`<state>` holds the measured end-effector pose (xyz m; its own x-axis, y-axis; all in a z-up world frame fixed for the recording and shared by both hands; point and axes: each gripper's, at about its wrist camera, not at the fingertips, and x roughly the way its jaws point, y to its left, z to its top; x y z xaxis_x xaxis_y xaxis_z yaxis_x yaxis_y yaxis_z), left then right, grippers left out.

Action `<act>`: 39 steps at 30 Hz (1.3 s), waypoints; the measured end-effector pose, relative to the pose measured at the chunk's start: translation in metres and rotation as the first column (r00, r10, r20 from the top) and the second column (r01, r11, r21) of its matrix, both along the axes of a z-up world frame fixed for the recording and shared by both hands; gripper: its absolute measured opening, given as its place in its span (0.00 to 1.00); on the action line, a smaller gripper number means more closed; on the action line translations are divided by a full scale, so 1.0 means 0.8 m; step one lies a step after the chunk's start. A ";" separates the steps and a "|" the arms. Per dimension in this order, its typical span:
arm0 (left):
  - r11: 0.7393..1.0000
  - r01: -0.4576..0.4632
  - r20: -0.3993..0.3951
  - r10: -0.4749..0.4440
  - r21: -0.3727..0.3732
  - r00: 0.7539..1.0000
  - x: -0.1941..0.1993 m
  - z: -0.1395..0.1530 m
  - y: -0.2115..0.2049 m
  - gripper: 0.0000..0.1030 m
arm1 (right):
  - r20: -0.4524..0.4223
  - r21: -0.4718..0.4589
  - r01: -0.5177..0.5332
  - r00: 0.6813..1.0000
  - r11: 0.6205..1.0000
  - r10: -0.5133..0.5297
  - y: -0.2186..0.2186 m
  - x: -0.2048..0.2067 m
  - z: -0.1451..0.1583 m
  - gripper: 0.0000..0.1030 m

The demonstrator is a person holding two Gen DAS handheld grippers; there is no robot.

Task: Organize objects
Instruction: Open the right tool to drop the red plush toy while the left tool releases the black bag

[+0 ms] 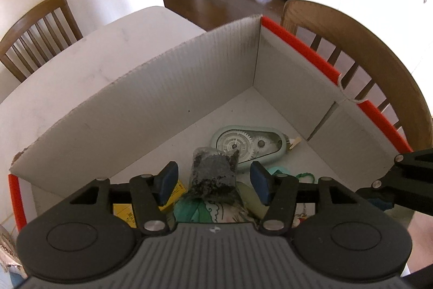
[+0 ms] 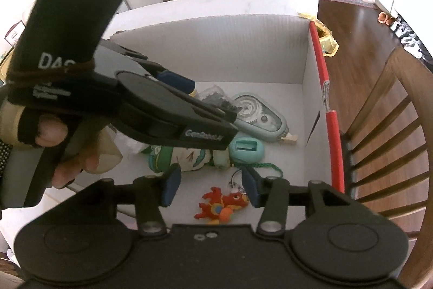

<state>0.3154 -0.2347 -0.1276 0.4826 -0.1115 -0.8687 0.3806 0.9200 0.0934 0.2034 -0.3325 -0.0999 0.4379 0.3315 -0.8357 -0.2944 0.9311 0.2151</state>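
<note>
The left gripper (image 1: 213, 182) hangs over the box (image 1: 151, 99) with its fingers spread apart around a dark bag (image 1: 213, 175) that lies near the box's middle, and the right gripper (image 2: 211, 187), also spread apart and holding nothing, waits over a red toy (image 2: 223, 205) by the near wall.

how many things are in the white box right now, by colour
Green or mint: 3 – correction tape dispenser, mint oval case, green printed pouch
Dark: 1 – clear packet of black granules
Red-orange: 1 – dragon keychain
Yellow: 1 – yellow card, partly hidden
Total: 6 visible
</note>
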 end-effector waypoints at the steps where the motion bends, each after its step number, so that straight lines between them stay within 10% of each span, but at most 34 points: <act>1: 1.000 -0.001 0.005 0.001 -0.004 1.000 -0.002 0.003 0.001 0.56 | 0.004 -0.001 0.001 1.000 1.000 -0.001 0.000 -0.001 0.002 0.48; 39: 0.984 -0.033 0.202 0.068 -0.173 0.977 -0.126 0.118 0.138 0.73 | 0.193 -0.057 0.052 0.980 0.997 -0.041 0.066 -0.045 0.078 0.83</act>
